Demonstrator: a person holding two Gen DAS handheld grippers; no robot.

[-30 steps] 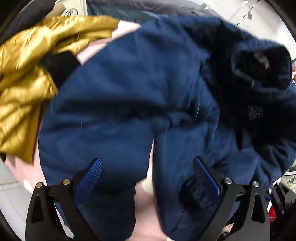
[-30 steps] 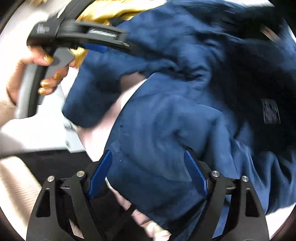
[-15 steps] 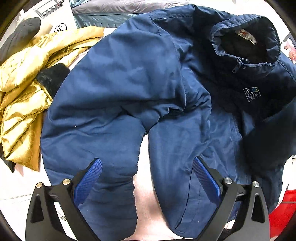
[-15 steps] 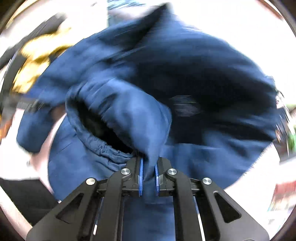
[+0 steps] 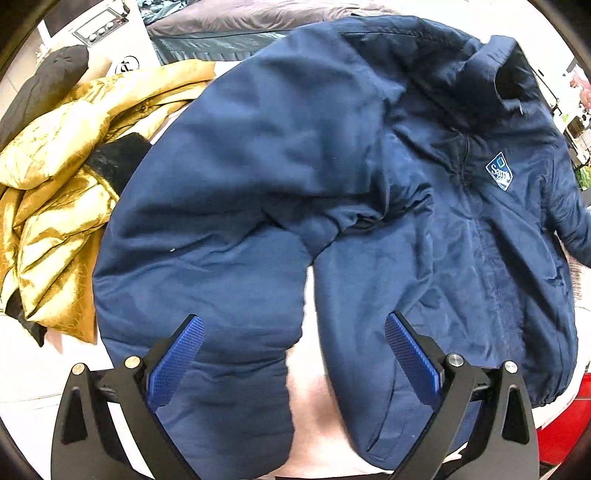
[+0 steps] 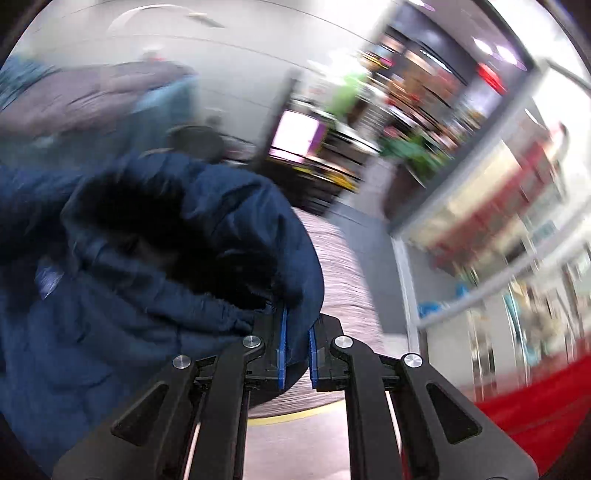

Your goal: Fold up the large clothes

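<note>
A large navy blue jacket with a small logo patch lies front up on a pale pink surface. One sleeve curves down on the left toward me. My left gripper is open and empty, hovering above the gap between that sleeve and the jacket body. My right gripper is shut on the cuff of the other sleeve and holds it lifted out to the right; the dark sleeve opening faces the camera.
A gold puffer jacket lies crumpled left of the blue jacket, with a black garment behind it. A grey and teal quilt lies at the back. Red floor and blurred shop fittings show to the right.
My right gripper closed on the sleeve cuff and swung it up and out to the right. The jacket has spread flatter. My left gripper has stayed open above it.
</note>
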